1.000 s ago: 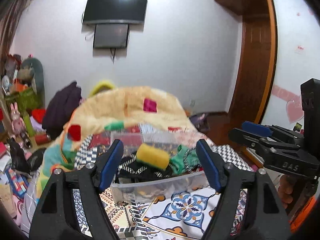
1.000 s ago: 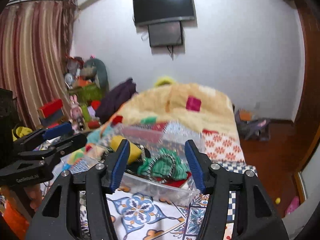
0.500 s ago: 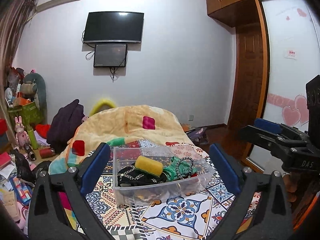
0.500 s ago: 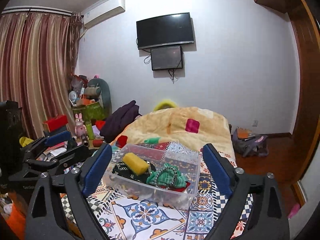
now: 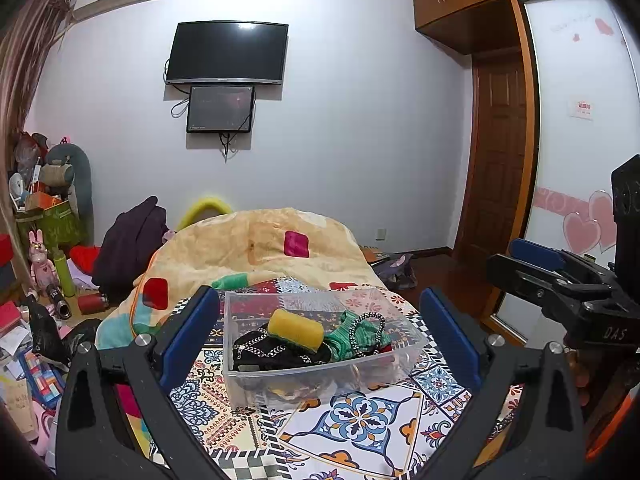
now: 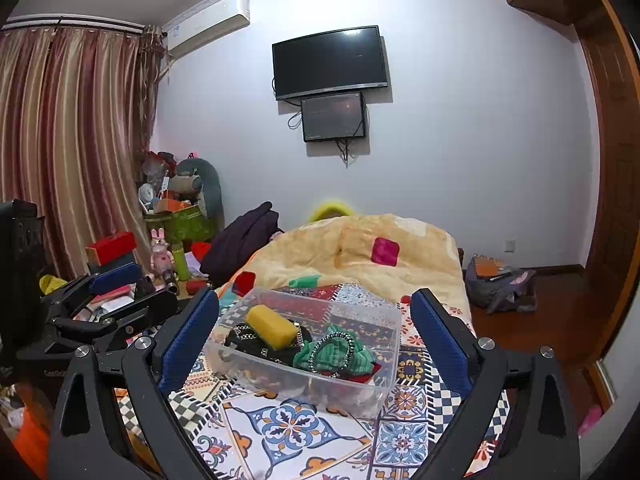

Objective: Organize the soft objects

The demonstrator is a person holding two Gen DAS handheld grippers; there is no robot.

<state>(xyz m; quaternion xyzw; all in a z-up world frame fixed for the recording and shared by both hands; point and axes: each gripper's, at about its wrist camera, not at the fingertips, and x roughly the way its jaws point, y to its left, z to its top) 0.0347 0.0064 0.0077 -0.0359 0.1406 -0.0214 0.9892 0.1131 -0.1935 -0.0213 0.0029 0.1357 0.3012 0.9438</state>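
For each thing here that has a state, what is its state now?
Left gripper: open, holds nothing.
Right gripper: open, holds nothing.
Bin: lidless, upright on the bed.
Sponge: in the bin, on top.
Green cloth: crumpled in the bin.
TV: off.

Wall: a black television [image 5: 227, 53] hung above a smaller dark screen [image 5: 220, 109], cables trailing below.
Upper left: air conditioner [image 6: 208, 26] over striped curtains [image 6: 68, 140].
Bed: cream quilt [image 5: 256, 248] heaped behind a patterned patchwork cover [image 6: 304, 436].
Left floor: dark garment [image 5: 132, 244], pink rabbit figure [image 5: 40, 260], green bottle [image 6: 182, 262].
Right: brown wooden door [image 5: 500, 160]; backpack [image 6: 500, 282] on the floor.
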